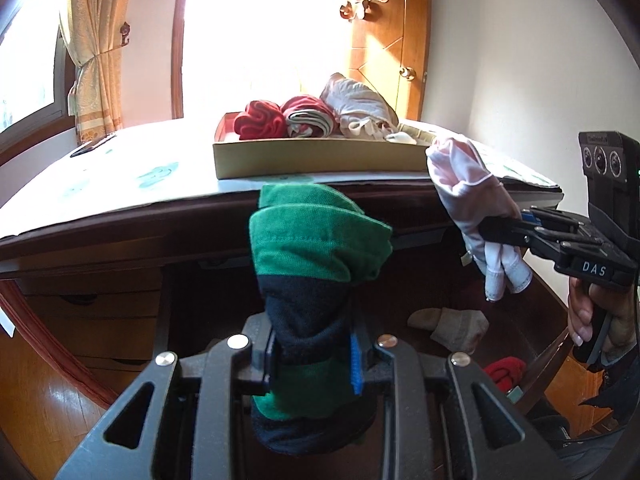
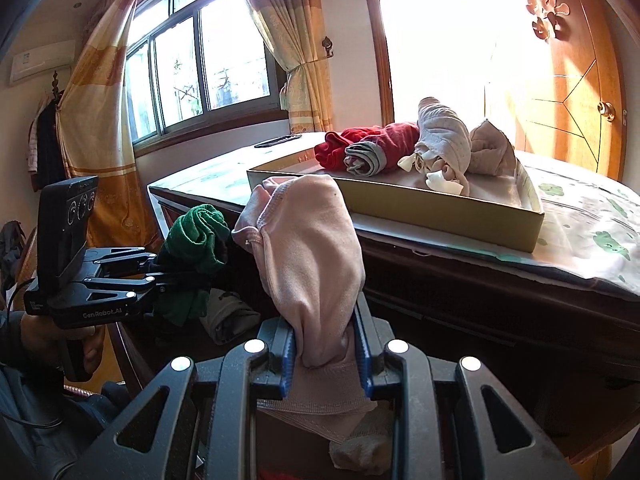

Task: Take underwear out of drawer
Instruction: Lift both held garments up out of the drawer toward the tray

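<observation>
Underwear (image 1: 320,240): rolled, green and black.

L wrist: close, fwd-down | R wrist: same | shared: cardboard tray (image 1: 312,156) (image 2: 400,200), desk

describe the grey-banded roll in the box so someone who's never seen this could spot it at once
On the desk top sits a shallow cardboard box holding rolled clothes. At its far end, between a plain red bundle and pale pinkish pieces, lies the rolled garment. It alone is red with a grey band spiralling at its open end.
</observation>
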`<state>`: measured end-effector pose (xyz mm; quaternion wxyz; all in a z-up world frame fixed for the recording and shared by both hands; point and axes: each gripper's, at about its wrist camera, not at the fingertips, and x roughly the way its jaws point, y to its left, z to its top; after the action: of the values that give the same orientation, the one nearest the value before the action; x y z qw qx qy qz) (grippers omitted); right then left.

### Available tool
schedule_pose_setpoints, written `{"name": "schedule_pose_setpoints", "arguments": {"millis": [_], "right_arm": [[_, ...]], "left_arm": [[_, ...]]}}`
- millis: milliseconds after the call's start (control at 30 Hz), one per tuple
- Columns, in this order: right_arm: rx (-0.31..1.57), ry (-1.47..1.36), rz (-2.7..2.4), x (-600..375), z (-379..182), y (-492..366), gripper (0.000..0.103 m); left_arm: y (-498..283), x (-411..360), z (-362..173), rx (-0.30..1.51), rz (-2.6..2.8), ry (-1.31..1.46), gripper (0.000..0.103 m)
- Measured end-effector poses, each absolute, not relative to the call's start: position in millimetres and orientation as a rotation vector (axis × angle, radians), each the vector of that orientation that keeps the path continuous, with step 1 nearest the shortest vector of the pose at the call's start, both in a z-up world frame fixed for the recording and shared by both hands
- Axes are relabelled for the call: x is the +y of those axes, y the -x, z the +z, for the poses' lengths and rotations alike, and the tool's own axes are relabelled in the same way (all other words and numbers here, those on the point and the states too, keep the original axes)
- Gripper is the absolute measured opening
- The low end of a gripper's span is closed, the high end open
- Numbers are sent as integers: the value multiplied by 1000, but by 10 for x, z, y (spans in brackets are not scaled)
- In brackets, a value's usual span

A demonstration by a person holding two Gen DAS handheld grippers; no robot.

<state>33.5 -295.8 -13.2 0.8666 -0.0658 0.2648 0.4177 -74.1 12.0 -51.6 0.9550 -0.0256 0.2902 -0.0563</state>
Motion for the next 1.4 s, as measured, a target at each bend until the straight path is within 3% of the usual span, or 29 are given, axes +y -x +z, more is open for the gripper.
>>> {"name": "schedule_pose_setpoints", "arguments": {"millis": [1400], "right_arm": [[414,78,858,-3103,26,-183,27]], "left_arm": [[830,21,-93,402,-116,-5,25]]}}
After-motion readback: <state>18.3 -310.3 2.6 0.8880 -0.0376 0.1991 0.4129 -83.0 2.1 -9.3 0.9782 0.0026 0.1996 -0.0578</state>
